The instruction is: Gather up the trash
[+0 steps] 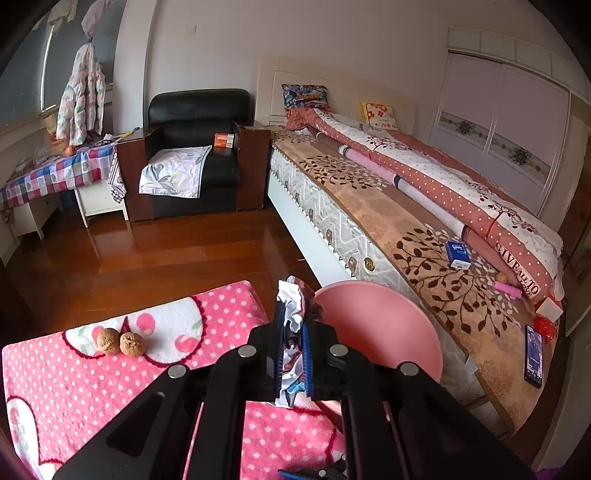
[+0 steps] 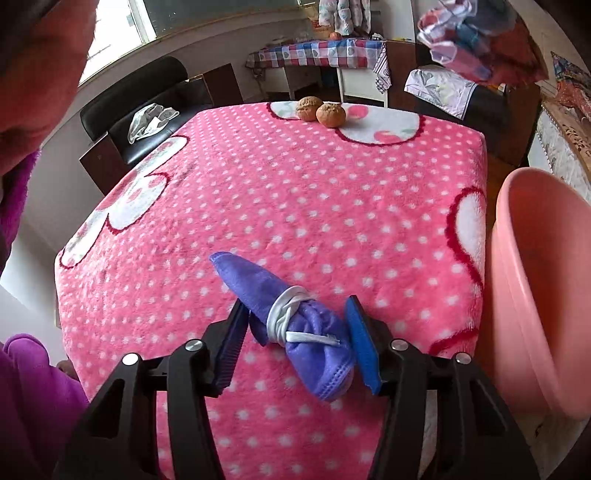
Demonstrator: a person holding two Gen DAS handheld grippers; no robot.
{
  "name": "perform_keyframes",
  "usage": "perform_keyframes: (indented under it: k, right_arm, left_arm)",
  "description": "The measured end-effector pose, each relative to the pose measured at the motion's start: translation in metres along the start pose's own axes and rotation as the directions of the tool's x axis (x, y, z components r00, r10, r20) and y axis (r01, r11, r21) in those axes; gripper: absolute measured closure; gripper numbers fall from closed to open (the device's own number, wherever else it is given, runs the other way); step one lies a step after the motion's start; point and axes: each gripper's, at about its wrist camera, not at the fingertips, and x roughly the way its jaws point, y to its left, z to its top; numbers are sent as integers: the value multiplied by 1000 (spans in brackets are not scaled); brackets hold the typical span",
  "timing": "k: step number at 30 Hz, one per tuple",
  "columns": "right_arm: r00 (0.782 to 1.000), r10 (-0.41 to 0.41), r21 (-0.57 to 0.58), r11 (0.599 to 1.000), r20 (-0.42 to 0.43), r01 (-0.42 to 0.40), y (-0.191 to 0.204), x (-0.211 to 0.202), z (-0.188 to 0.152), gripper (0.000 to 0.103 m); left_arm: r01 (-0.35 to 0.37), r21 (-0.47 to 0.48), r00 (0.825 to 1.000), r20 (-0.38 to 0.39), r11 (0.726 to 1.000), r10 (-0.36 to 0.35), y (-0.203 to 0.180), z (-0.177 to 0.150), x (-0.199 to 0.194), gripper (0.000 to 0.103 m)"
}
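My left gripper [image 1: 295, 314] is shut on a crumpled wad of white and coloured wrappers [image 1: 291, 295], which it holds over the near rim of a pink plastic basin [image 1: 388, 325]. The same wad shows blurred at the top right of the right wrist view [image 2: 469, 33]. A rolled purple face mask [image 2: 303, 325], tied with its white ear loop, lies on the pink dotted blanket [image 2: 295, 192] that covers the table. My right gripper [image 2: 295, 332] stands open around the mask, one blue pad on each side, and the mask does not look squeezed. The basin [image 2: 535, 295] stands just right of the table.
Two walnuts [image 1: 120, 341] lie at the table's far edge [image 2: 321, 110]. A bed [image 1: 406, 221] runs along the right, with a phone [image 1: 533, 356] and a blue tissue pack [image 1: 458, 254] on it. A black armchair [image 1: 195, 155] stands beyond the wooden floor. A purple sleeve [image 2: 33, 387] is at the left.
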Motion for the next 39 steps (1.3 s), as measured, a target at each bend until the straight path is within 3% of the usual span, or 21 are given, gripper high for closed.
perform_keyframes:
  k: [6, 12, 17, 23, 27, 32, 34, 36, 39]
  right_arm:
    - [996, 20, 70, 997, 82, -26, -3, -27, -19, 53]
    - [979, 8, 183, 982, 203, -46, -24, -77, -35, 53]
    - [952, -99, 297, 955, 290, 9, -57, -120, -43, 53]
    - [893, -280, 442, 891, 351, 106, -96, -157, -47, 53]
    - [860, -360, 538, 834, 361, 124, -121, -166, -45, 53]
    - [841, -422, 599, 786, 339, 153, -142, -160, -32, 53]
    - [831, -451, 621, 765, 327, 171, -152, -156, -24, 51]
    - [829, -471, 637, 747, 303, 191, -157, -154, -23, 49]
    - [827, -485, 653, 730, 283, 205, -162, -153, -21, 48]
  left_arm:
    - [-57, 34, 998, 14, 998, 57, -10, 3, 4, 96]
    - [-92, 94, 996, 26, 991, 90, -26, 0, 13, 96]
    - [-78, 104, 997, 14, 992, 77, -39, -3, 23, 96]
    - [-67, 116, 998, -1, 991, 68, -54, -5, 38, 96]
    - [-59, 115, 998, -17, 992, 61, -61, -9, 48, 96]
    - [-46, 117, 998, -29, 992, 49, -71, -12, 59, 96]
    - [-34, 115, 999, -32, 993, 38, -74, -14, 63, 91]
    - [-36, 111, 998, -38, 993, 41, -77, -14, 67, 64]
    - [-38, 121, 999, -28, 992, 41, -81, -13, 68, 58]
